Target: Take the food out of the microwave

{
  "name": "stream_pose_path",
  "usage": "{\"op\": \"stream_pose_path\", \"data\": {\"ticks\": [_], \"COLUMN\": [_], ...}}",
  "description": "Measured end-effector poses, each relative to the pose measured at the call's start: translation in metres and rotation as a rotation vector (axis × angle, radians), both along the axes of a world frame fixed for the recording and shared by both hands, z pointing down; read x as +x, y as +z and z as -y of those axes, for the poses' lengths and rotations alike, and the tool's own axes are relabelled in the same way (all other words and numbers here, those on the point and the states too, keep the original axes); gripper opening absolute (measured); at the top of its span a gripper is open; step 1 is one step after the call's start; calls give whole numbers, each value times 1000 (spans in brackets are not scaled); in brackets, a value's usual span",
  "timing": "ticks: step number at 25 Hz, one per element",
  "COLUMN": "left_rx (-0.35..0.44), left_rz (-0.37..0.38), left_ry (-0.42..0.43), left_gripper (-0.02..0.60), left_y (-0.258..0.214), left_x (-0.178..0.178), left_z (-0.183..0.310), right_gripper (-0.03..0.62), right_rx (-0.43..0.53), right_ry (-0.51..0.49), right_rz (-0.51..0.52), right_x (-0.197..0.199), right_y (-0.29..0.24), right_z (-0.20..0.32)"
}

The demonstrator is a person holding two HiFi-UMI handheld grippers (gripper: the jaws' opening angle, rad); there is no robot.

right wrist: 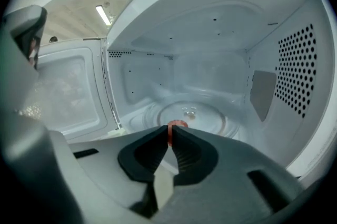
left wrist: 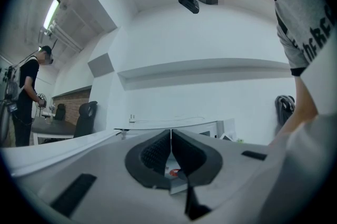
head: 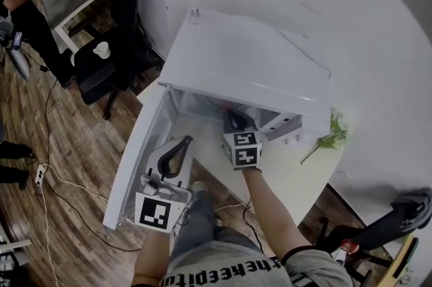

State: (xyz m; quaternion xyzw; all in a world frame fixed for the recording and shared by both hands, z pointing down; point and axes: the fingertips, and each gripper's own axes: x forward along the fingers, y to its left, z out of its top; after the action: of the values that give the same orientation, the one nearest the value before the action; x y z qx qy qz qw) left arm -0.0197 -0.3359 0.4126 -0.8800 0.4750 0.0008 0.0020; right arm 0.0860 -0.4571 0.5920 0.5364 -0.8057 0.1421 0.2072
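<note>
The white microwave [head: 250,63] stands with its door [head: 138,150] swung open to the left. My right gripper [head: 233,117] reaches into the cavity. In the right gripper view its jaws [right wrist: 171,133] are pressed together on a small red thing [right wrist: 177,124], the food or its dish, at the front of the glass turntable [right wrist: 210,112]. Most of that red thing is hidden behind the jaws. My left gripper [head: 186,141] hovers by the inner side of the door, held level, shut with nothing between its pads [left wrist: 158,152].
A green sprig [head: 332,134] lies on the white table right of the microwave. A black office chair [head: 115,42] with a white cup [head: 101,49] on it stands at the back left. Cables run over the wooden floor [head: 67,144], and a person stands far left.
</note>
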Motion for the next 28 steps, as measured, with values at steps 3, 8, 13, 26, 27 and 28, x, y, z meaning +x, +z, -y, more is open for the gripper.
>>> {"op": "stream_pose_path", "data": {"ticks": [3, 8, 13, 26, 27, 28], "left_rx": [5, 16, 33, 64, 66, 68], "left_rz": [0, -4, -9, -21, -21, -20], "left_ry": [4, 13, 20, 32, 32, 33], "left_gripper": [10, 9, 9, 9, 9, 11], "left_y": [-2, -8, -15, -35, -36, -37], "left_x": [2, 8, 13, 21, 22, 22], "left_z": [-3, -8, -17, -43, -45, -47], "right_gripper": [25, 24, 23, 25, 25, 25], "right_rx": [16, 39, 74, 137, 144, 153], "right_ry": [-4, 2, -2, 46, 48, 49], "right_rz": [25, 35, 61, 109, 111, 112], "right_x": [-1, 6, 7, 26, 28, 29], "right_y": [-8, -17, -37, -80, -84, -89], "right_z": [-6, -17, -30, -76, -80, -84]}}
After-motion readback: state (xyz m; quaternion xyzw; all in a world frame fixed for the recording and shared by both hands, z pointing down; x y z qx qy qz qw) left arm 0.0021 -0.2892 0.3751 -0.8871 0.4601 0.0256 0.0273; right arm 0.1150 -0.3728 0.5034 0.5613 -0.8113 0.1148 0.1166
